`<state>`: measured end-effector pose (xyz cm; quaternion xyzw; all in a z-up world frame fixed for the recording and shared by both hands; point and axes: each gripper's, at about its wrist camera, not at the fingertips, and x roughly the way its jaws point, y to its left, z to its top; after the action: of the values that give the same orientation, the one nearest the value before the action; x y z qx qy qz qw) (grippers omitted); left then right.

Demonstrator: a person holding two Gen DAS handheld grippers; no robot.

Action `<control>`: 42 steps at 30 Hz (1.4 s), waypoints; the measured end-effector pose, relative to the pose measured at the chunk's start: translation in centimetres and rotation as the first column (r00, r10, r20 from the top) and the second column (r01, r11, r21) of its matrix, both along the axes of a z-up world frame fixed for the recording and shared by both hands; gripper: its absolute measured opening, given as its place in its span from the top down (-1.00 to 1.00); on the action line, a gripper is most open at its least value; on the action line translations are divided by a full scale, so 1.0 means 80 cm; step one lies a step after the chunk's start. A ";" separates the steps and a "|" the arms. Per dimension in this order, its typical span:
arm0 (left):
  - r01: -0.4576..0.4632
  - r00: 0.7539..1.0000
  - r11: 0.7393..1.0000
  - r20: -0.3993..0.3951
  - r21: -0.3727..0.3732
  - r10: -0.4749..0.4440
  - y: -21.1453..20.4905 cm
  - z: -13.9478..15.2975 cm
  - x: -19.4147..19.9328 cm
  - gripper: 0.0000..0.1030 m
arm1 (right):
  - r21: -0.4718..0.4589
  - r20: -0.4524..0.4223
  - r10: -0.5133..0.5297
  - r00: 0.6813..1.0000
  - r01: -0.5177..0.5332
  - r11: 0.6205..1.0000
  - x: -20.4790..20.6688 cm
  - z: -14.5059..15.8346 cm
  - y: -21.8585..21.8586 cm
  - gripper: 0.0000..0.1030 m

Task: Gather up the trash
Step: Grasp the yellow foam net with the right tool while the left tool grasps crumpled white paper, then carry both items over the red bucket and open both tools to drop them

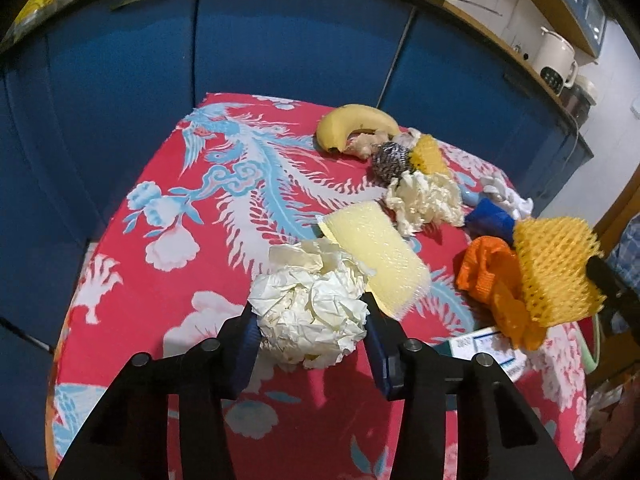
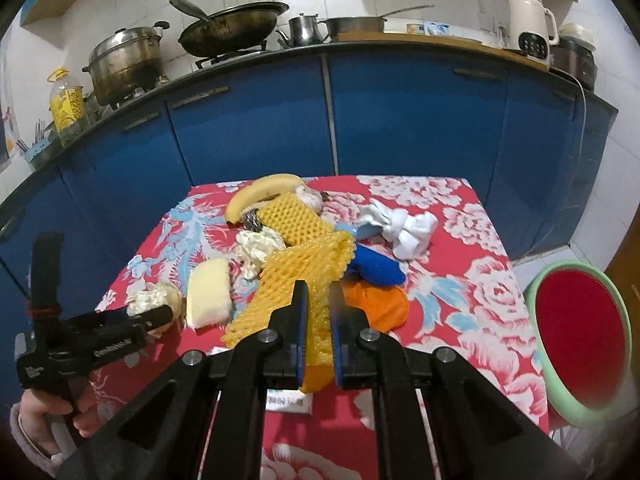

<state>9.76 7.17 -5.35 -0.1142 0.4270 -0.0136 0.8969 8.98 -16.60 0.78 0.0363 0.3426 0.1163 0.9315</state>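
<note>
A crumpled white paper ball sits on the red flowered tablecloth, and my left gripper is shut on it, one blue pad against each side. The right wrist view shows the same gripper at the table's left edge, held by a hand. My right gripper is shut on a yellow foam net, which hangs lifted at the right of the left wrist view. An orange piece clings below the net; I cannot tell if it is gripped.
On the cloth lie a pale foam sleeve, another paper wad, a steel scourer, a banana, a blue item, a white rag and a white packet. A green-rimmed red basin stands right of the table. Blue cabinets are behind.
</note>
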 end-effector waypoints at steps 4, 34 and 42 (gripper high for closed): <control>0.018 0.999 1.000 0.033 0.004 -0.018 -0.006 0.020 -0.015 0.07 | 0.006 0.003 -0.018 1.000 0.018 1.000 -0.015 0.000 -0.014 0.76; 0.434 0.875 0.896 0.189 0.098 -0.445 -0.267 0.141 -0.020 0.07 | -0.003 0.127 -0.349 0.929 0.352 0.936 -0.087 0.085 -0.237 0.77; 0.533 0.826 0.841 0.157 0.094 -0.542 -0.358 0.116 -0.001 0.07 | -0.046 0.065 -0.459 0.886 0.462 0.885 -0.088 0.037 -0.302 0.76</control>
<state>9.72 -21.44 3.89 0.0330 0.3604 -0.2656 0.8936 1.95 -40.76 3.71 0.0856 0.3033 -0.1176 0.9417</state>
